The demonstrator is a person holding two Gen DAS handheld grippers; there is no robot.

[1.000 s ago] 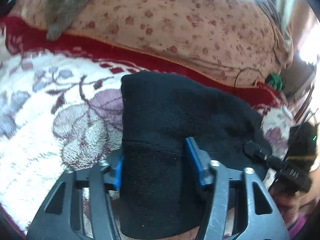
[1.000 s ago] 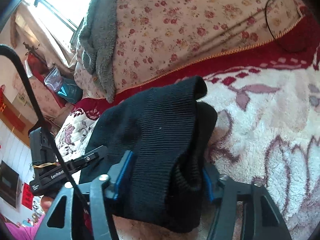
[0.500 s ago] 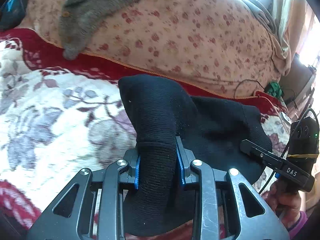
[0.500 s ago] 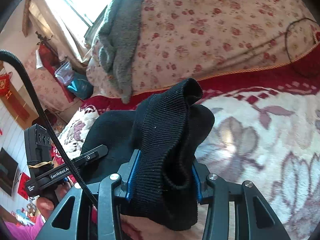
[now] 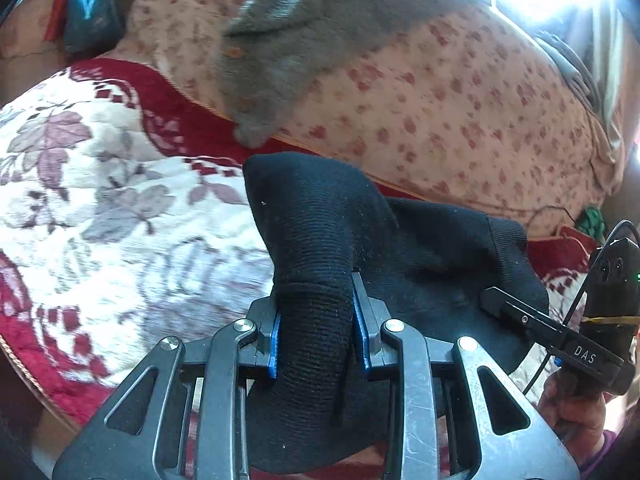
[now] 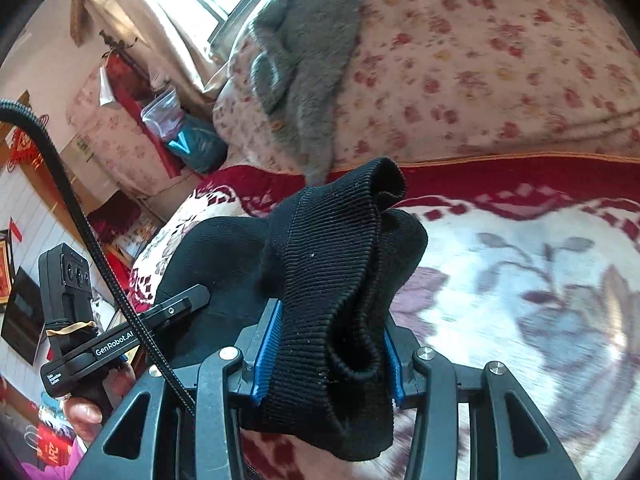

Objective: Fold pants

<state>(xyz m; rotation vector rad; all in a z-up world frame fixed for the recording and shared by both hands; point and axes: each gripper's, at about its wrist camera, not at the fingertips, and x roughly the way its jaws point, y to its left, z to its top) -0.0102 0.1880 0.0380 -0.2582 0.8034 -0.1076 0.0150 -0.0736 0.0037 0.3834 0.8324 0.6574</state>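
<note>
The left gripper [image 5: 316,320] has its blue fingers [image 5: 274,340] pressed on a thick roll of the black pants [image 5: 320,240], so it is clenched on the cloth. The right gripper [image 6: 326,344] does the same: its fingers [image 6: 267,354] squeeze a ribbed, bunched part of the pants [image 6: 332,264], maybe the waistband or a cuff, I cannot tell which. Both pinched parts stand up above the fingers, and the cloth between the two grippers hangs in a loose dark sheet.

The pants are lifted a little over the blanket [image 5: 120,220], white with purple flowers and a red border, which covers the bed. The lower part of the cloth seems to touch the blanket, but this is hidden behind the grippers. Behind lies a flowered quilt [image 5: 460,100] with a grey garment [image 5: 288,40] on it.

In my judgement, the fold is only in progress. The cloth looks doubled already, but it is crumpled, not flat. What is left: to carry the held edge over, lay it down evenly, release, and smooth it.
</note>
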